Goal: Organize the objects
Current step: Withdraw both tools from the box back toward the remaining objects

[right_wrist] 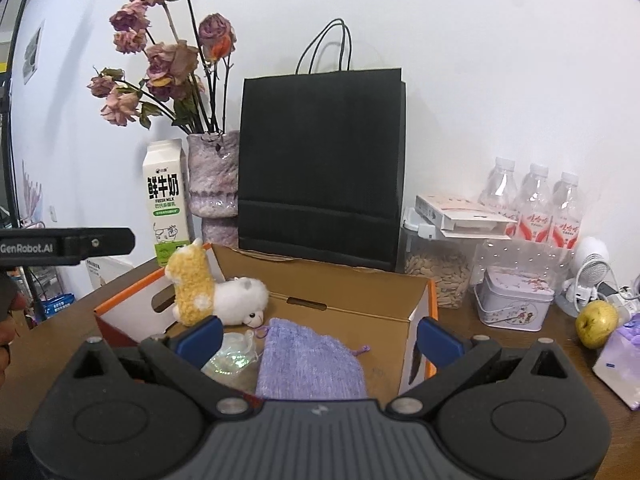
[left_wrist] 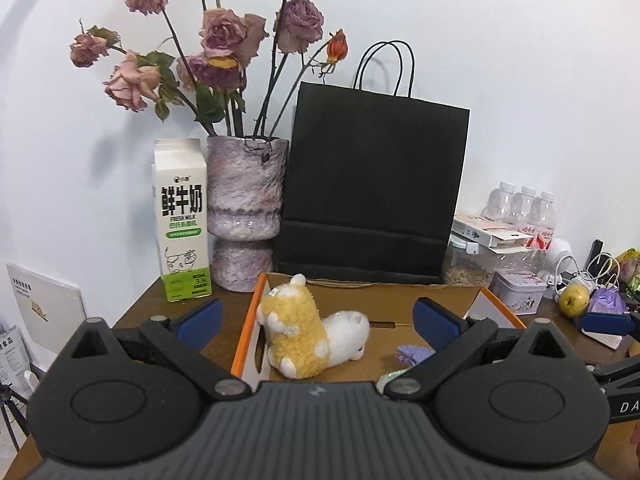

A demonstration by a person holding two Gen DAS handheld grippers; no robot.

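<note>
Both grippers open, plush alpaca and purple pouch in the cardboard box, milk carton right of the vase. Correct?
One error: the milk carton stands left of the vase, not right, as both wrist views show. The rest holds: the left gripper and right gripper have their jaws apart, and the plush alpaca and purple pouch lie in the cardboard box.

The milk carton (left_wrist: pixel 182 224) read "鲜牛奶" and "FRESH MILK"; its smaller print was perhaps "3.3". The left gripper (right_wrist: pixel 68 246) bore "GenRobot.AI" along its side.
</note>
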